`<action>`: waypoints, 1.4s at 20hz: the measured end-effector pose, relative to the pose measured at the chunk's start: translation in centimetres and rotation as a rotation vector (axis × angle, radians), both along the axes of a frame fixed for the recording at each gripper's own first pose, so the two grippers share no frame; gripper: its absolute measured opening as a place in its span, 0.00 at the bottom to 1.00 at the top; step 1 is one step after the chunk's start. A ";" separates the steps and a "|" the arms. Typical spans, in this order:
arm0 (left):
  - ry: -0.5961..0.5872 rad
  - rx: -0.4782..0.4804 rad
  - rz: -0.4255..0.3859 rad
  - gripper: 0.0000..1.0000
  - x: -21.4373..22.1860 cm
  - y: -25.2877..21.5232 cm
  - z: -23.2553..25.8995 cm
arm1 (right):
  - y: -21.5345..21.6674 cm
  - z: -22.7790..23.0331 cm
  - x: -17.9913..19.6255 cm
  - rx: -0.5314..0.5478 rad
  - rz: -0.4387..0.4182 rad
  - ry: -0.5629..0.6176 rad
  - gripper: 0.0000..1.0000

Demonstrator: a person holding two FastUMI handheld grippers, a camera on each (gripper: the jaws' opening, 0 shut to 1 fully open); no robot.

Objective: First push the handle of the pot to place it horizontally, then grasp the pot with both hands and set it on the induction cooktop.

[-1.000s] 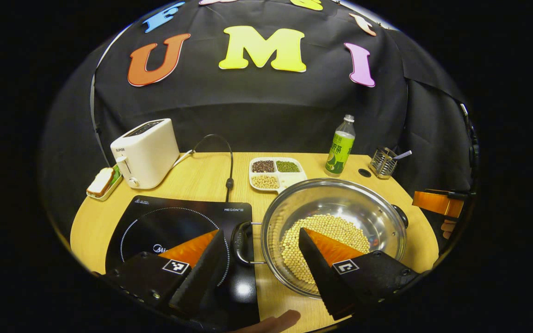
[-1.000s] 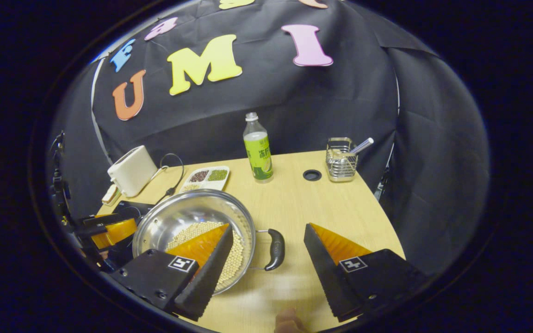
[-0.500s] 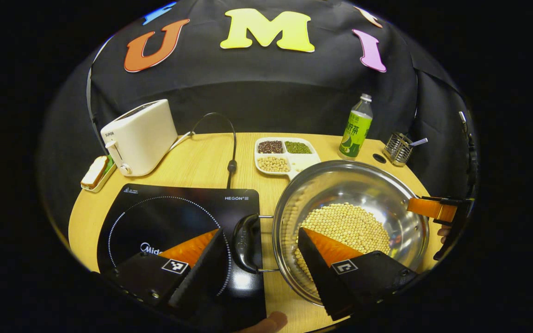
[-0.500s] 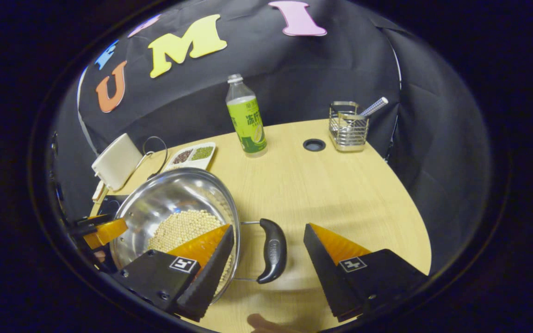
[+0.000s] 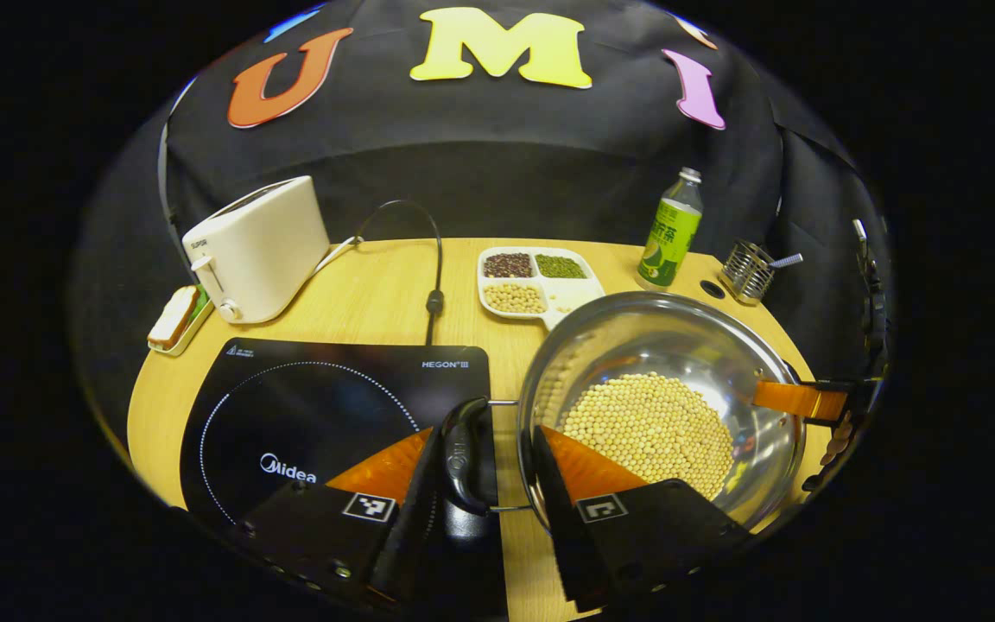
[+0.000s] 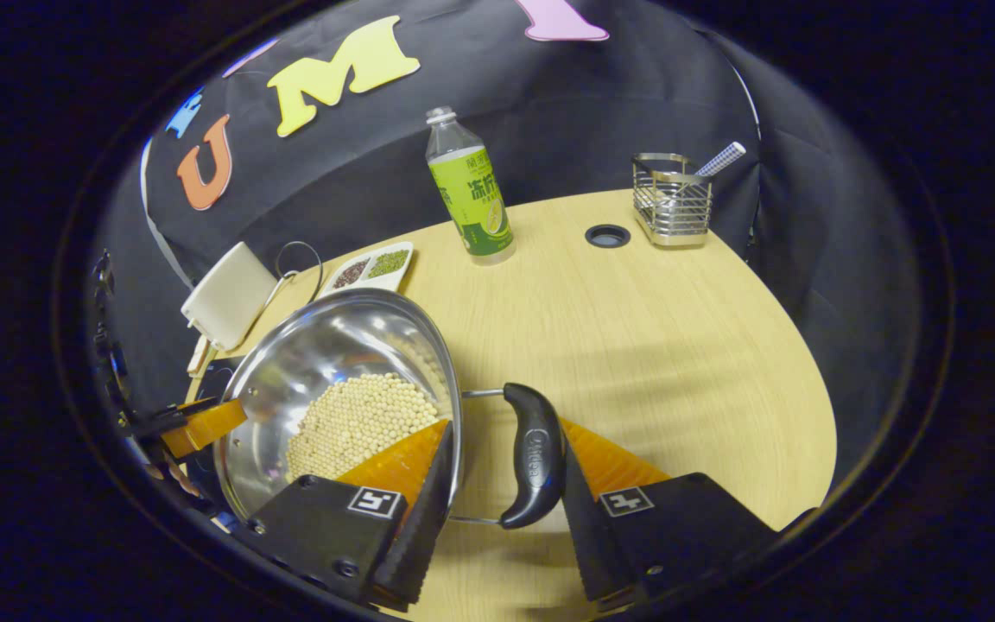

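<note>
Risk: uneven lift between left gripper point(image 5: 484, 432) and right gripper point(image 6: 504, 425), or slip on smooth handles, likely to tilt pot point(image 5: 662, 345) and spill soybeans point(image 5: 644, 423).

- Left gripper: fingers narrowed around left handle point(image 5: 463, 449); actual pinch impossible to tell.
- Right gripper: same at right handle point(image 6: 534, 458), one finger over the rim.

Materials, left to right:
- Induction cooktop point(image 5: 316, 406), lower left: flat glossy black glass.
- Handles: curved black plastic on wire brackets.
- Pot, lower right: round polished steel, on wooden table point(image 5: 377, 294) beside cooktop, not yet on it.

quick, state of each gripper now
left gripper: straddles the pot's left handle; grip cannot be told
right gripper: straddles the right handle; cannot be told
</note>
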State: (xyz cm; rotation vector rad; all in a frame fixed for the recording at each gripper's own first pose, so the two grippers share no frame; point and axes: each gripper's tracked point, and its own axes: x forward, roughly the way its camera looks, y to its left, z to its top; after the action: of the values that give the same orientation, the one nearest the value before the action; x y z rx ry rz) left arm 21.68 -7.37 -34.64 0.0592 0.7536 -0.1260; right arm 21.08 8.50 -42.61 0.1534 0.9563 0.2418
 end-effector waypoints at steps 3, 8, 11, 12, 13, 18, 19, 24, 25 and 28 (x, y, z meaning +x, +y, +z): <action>0.053 -0.040 0.008 0.59 -1.1 -0.3 0.1 | -0.6 0.3 -0.9 -0.017 -0.014 0.019 0.63; 0.059 -0.038 -0.022 0.57 -3.5 -1.1 0.6 | -2.0 1.7 -3.4 -0.032 -0.034 0.014 0.60; 0.031 -0.053 -0.029 0.56 -5.0 -1.4 2.0 | -2.6 3.5 -5.0 -0.032 -0.040 -0.005 0.60; 0.014 -0.054 -0.035 0.55 -5.5 -1.4 2.8 | -2.7 4.3 -5.5 -0.033 -0.041 -0.016 0.60; -0.002 -0.051 -0.042 0.55 -6.0 -1.5 3.5 | -2.8 5.3 -6.0 -0.031 -0.040 -0.031 0.60; -0.104 -0.040 -0.053 0.55 -8.3 -0.5 8.0 | -2.2 9.2 -8.5 0.004 -0.044 -0.066 0.60; -0.120 -0.040 -0.054 0.55 -8.8 -0.2 8.9 | -2.0 10.1 -9.2 0.009 -0.044 -0.072 0.60; -0.194 -0.060 -0.030 0.55 -10.4 2.3 13.0 | 0.4 15.0 -10.8 0.010 -0.031 -0.146 0.60; -0.209 -0.069 -0.021 0.55 -10.6 2.7 13.8 | 1.0 15.8 -10.9 0.010 -0.026 -0.162 0.60; -0.250 -0.066 -0.002 0.55 -11.1 5.0 16.2 | 3.4 17.8 -11.3 0.017 -0.007 -0.185 0.60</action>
State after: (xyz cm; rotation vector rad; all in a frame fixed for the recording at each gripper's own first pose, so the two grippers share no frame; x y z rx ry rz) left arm 10.62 -2.34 -18.47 0.0123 0.4999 -0.1426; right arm 9.77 11.85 -24.79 0.1469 0.7703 0.2534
